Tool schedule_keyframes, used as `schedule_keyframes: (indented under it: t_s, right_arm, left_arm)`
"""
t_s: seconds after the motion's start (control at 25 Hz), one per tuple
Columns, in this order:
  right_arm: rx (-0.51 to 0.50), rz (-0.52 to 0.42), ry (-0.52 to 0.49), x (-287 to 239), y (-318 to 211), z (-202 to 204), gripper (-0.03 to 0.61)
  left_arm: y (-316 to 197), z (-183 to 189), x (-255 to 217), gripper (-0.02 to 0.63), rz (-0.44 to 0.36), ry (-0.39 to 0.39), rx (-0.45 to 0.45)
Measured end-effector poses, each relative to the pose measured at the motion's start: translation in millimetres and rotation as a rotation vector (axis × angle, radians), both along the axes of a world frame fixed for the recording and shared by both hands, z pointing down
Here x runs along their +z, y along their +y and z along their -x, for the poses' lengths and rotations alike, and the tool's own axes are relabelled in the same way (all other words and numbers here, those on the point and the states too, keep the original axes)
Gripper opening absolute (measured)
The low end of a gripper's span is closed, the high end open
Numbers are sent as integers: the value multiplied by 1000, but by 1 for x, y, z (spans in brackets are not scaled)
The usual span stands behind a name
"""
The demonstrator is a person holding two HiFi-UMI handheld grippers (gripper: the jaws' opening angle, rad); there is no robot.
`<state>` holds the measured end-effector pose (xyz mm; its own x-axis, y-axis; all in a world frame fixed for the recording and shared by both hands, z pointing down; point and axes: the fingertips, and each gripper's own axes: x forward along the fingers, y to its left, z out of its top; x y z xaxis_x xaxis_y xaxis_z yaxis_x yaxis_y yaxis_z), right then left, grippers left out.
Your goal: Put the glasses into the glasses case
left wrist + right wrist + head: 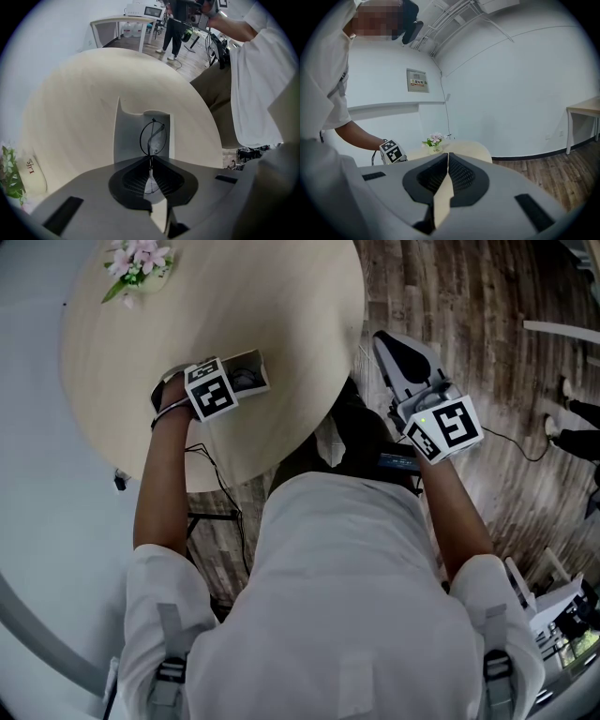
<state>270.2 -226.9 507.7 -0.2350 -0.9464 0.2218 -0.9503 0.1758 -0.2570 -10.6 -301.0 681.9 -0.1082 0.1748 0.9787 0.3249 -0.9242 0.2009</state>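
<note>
Thin wire-rimmed glasses (pixel 153 137) hang from my left gripper (pixel 151 158), whose jaws are shut on their frame. One round lens shows just past the tips, right above the open grey glasses case (pixel 129 136). In the head view the left gripper (pixel 214 390) points steeply down over that case (pixel 251 374) near the round table's front edge (pixel 281 315). The glasses are hidden there under the marker cube. My right gripper (pixel 384 338) is off the table, over the wooden floor, shut with nothing in it. Its own view shows the jaws (pixel 448 155) meeting at the tips.
A small pot of pink flowers (pixel 139 263) stands at the table's far side, also seen as the flower pot (pixel 434 140). The person's lap and shirt (pixel 262 84) lie close to the table's near edge. Another person (pixel 171 33) and a desk (pixel 117 21) are farther off.
</note>
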Motion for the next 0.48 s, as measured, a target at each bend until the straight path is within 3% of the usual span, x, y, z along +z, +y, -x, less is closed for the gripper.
schedule_keyframes:
  t_s: [0.48]
  right_arm:
    - [-7,7,4,4,11,4,25]
  left_arm:
    - [12,2,9,41,76,-16,4]
